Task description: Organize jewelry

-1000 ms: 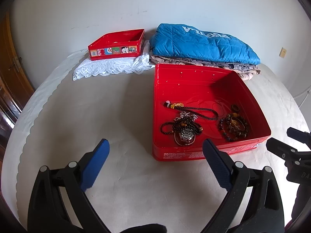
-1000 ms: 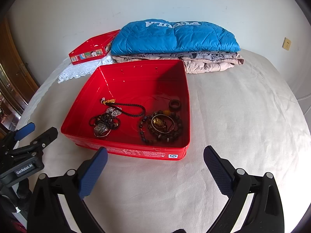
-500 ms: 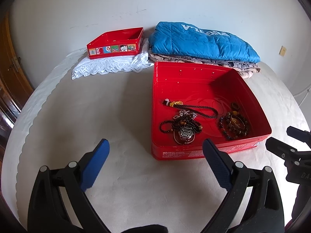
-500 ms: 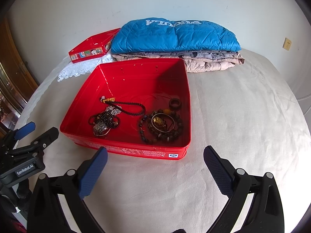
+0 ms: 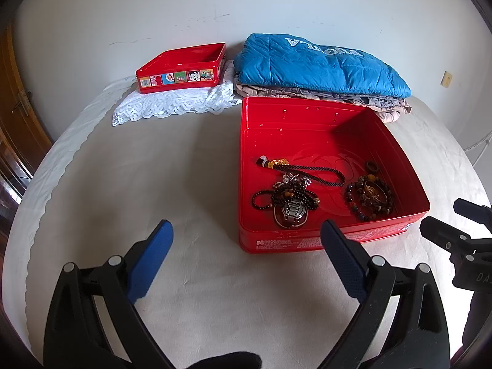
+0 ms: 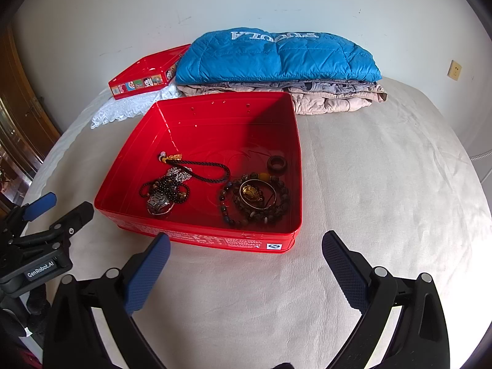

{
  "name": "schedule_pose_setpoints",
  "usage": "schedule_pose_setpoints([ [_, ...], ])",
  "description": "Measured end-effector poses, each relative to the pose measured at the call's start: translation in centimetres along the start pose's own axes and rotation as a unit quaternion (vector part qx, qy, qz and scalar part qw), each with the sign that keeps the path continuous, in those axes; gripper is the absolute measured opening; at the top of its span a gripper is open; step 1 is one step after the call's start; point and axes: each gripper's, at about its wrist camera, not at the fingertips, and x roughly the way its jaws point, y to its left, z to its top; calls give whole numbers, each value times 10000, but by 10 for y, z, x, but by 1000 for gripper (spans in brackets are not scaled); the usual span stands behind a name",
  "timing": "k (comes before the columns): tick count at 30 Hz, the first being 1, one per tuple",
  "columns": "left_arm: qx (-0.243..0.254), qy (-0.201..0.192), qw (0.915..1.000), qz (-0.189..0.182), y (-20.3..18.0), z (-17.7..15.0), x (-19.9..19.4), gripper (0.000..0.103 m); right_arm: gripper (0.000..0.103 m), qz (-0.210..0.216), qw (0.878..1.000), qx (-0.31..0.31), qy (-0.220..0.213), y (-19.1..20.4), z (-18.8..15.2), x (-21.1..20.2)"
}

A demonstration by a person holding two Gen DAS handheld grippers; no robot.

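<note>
A large red tin (image 5: 246,169) (image 6: 289,123) lies open on the bed. In it lie a dark cord necklace with a gold charm (image 5: 310,170) (image 6: 203,166), a bead string over a metal watch (image 5: 290,206) (image 6: 160,198), a heap of bead bracelets with a gold bangle (image 5: 370,195) (image 6: 255,198) and a brown ring (image 5: 371,166) (image 6: 276,163). My left gripper (image 5: 246,240) is open and empty, just short of the tin's near left corner. My right gripper (image 6: 246,252) is open and empty at the tin's near wall.
A smaller red tin (image 5: 181,70) (image 6: 144,75) rests on a white lace cloth (image 5: 172,104) at the back left. A folded blue jacket (image 5: 316,64) (image 6: 276,55) lies on folded clothes behind the large tin. A wooden door (image 5: 15,117) stands at the left.
Both grippers have drawn slightly nearer the large tin, which sits a little lower in both views. Both stay open and empty. The jewelry has not moved.
</note>
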Motion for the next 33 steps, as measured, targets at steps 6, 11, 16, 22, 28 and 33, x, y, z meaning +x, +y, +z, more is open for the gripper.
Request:
schedule_pose_setpoints([
  [6, -8, 8, 10000, -7, 0, 0, 2, 96, 99, 4, 10000, -12, 2, 0, 0, 1],
  [11, -1, 15, 10000, -15, 1, 0, 2, 96, 99, -5, 10000, -3, 2, 0, 0, 1],
  [16, -2, 30, 10000, -23, 0, 0, 4, 96, 99, -1, 10000, -7, 14, -1, -1, 2],
  [22, -6, 41, 10000, -49, 1, 0, 6, 96, 99, -1, 10000, -11, 17, -1, -1, 2],
  [28, 7, 43, 10000, -55, 0, 0, 6, 96, 99, 2, 10000, -11, 22, -3, -1, 4],
  [33, 19, 43, 10000, -49, 0, 0, 6, 96, 99, 2, 10000, -23, 24, -3, -1, 4],
])
